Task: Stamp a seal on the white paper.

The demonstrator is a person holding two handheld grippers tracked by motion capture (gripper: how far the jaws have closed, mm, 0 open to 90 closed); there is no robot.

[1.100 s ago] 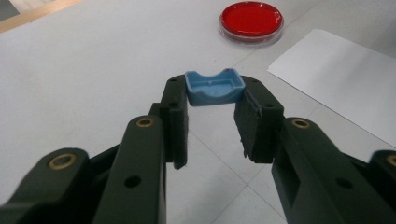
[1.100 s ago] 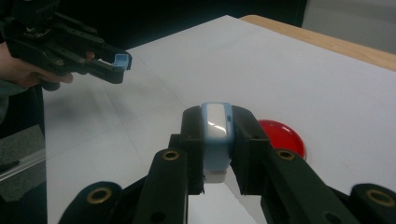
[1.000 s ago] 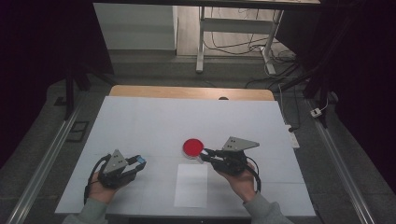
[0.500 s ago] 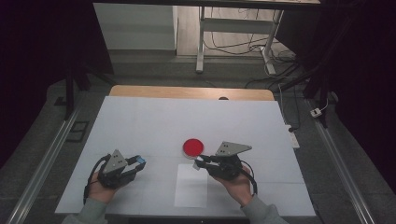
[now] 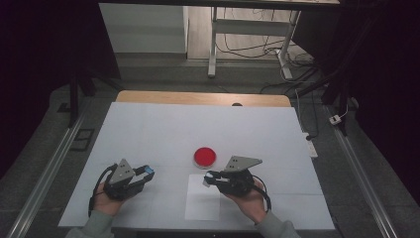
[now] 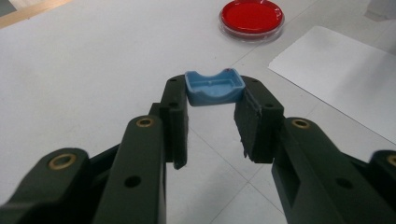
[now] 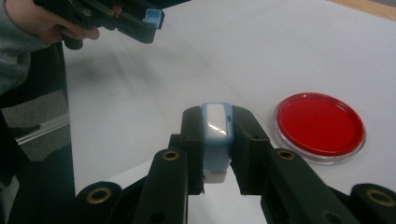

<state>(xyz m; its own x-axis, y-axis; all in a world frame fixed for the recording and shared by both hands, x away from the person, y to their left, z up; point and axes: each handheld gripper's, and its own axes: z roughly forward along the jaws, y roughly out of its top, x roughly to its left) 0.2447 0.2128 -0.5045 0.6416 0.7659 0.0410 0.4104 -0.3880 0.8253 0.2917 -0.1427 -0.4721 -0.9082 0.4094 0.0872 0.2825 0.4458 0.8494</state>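
Both pieces are already picked up. The left gripper (image 6: 212, 114) clamps a blue cap (image 6: 214, 87) at its tips, over the near-left table. The right gripper (image 7: 215, 140) grips a blue-and-white device (image 7: 216, 140), near the red dish (image 7: 320, 125). Joining the 2 parts seems left.

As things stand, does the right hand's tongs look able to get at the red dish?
Probably only to reach it: the red dish lies just ahead of the right tongs with bare table between, but they are shut on a small blue-and-white piece, so they cannot grasp it.
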